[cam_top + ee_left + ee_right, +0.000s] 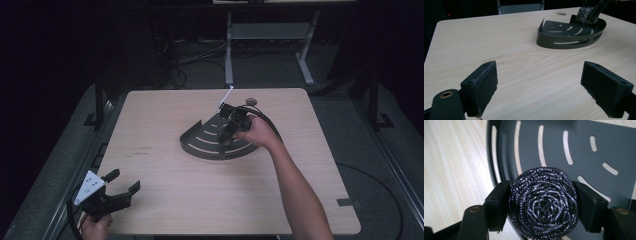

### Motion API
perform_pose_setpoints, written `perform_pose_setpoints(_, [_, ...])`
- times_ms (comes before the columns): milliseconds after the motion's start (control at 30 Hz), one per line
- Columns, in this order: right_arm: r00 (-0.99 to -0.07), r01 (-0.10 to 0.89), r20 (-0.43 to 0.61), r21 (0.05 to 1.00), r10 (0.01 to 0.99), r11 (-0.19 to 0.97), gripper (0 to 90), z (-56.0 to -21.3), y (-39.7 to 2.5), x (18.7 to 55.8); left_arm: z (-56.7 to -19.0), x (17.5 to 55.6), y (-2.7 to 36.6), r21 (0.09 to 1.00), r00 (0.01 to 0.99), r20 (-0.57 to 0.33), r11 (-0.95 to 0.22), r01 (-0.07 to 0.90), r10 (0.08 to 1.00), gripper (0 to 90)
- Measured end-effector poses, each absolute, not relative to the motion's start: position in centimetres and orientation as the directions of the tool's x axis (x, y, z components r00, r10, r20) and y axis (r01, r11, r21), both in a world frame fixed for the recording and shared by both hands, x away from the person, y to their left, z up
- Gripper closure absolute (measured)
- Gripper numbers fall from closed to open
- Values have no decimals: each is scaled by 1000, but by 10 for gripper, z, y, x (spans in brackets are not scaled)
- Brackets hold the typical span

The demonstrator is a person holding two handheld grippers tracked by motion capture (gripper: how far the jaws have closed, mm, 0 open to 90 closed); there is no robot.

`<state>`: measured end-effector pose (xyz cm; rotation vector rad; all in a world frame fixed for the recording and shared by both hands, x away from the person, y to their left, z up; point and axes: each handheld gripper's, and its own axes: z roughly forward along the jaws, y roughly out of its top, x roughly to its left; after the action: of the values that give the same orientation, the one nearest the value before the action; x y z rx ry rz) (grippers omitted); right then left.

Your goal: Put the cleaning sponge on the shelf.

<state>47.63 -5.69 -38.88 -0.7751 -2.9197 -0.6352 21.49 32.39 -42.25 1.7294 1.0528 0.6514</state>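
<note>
The right gripper (543, 206) pinches a round, dark steel-wool scouring pad (543, 202) between its jaws, held over the slotted dark-grey metal corner tray (200, 142) at the table's far middle. The springy pad could squirm loose or roll over the tray's low curved wall if released high. The left gripper (540, 86) rests spread wide at the near left.

Scourer (543, 201) bottom cut off by frame edge; tiny obj. (251, 101) past tray (200, 150) unidentifiable.

Dim overhead light (dark, murky surroundings)
</note>
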Motion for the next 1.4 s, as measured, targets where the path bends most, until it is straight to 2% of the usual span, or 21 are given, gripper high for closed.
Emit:
perform_pose_setpoints(700, [-839,542,173,348,516,765,328,-421,-48,486,-422,215,325,923,482,-41,-152,354,875,131])
perform_pose_setpoints(1400, [-817,572,164,345,553,744,321,-433,-44,492,-423,215,327,922,476,-46,-147,359,878,131])
